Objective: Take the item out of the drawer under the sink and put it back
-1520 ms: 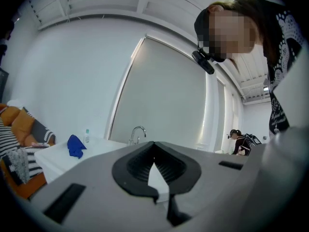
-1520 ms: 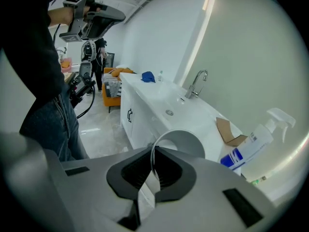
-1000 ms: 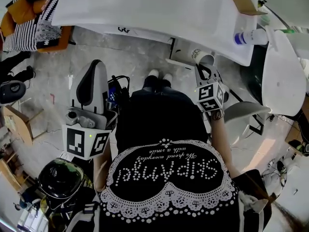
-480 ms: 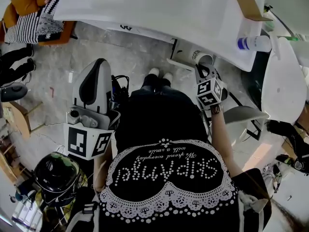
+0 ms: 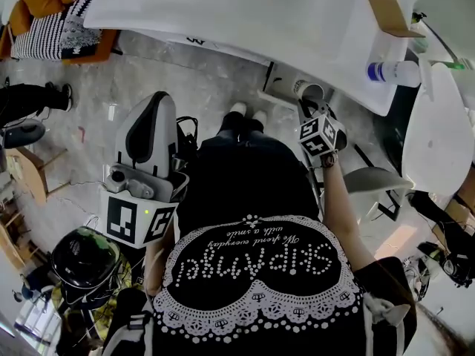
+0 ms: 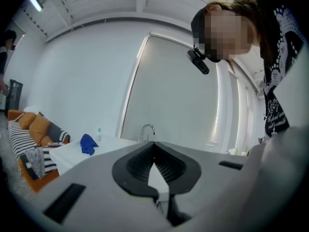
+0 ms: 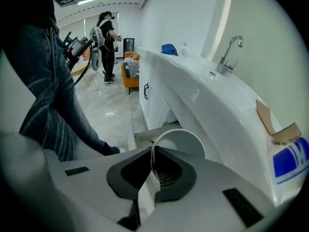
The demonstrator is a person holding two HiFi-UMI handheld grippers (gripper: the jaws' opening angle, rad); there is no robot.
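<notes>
One cup (image 7: 179, 143) sits in the right gripper (image 7: 151, 154) — its rim wall pinched between the jaws — just below the counter's (image 7: 207, 100) front edge; left gripper (image 6: 154, 153) pressed together, empty.

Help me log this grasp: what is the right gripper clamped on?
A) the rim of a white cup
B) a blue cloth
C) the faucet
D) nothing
A: the right gripper has its jaws closed on the thin rim of the white cup.
</notes>
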